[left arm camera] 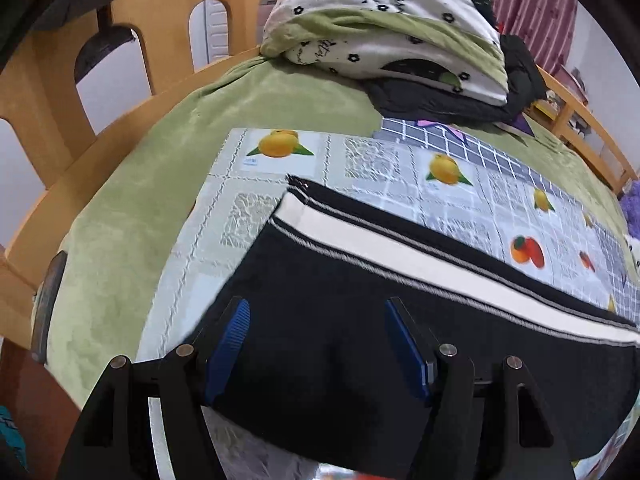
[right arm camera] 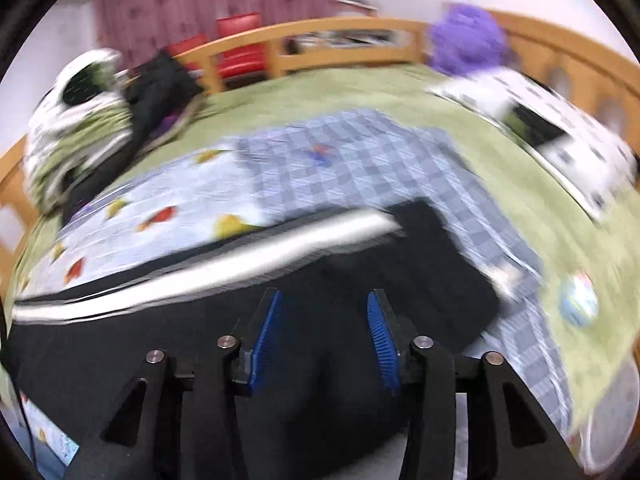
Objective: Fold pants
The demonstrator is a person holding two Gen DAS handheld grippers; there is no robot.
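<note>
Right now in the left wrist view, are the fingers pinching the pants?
No. The left gripper fingers stand apart over the black pants, nothing clamped between them.

My left hand-held gripper [left arm camera: 318, 308] hangs with jaws apart over black white-striped pants [left arm camera: 320, 280] on fruit-print cloth [left arm camera: 400, 164], bed.

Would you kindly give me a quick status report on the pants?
Both hand-held grippers open, gripping nothing. Black pants flat on fruit-print cloth. Nothing in the way.
</note>
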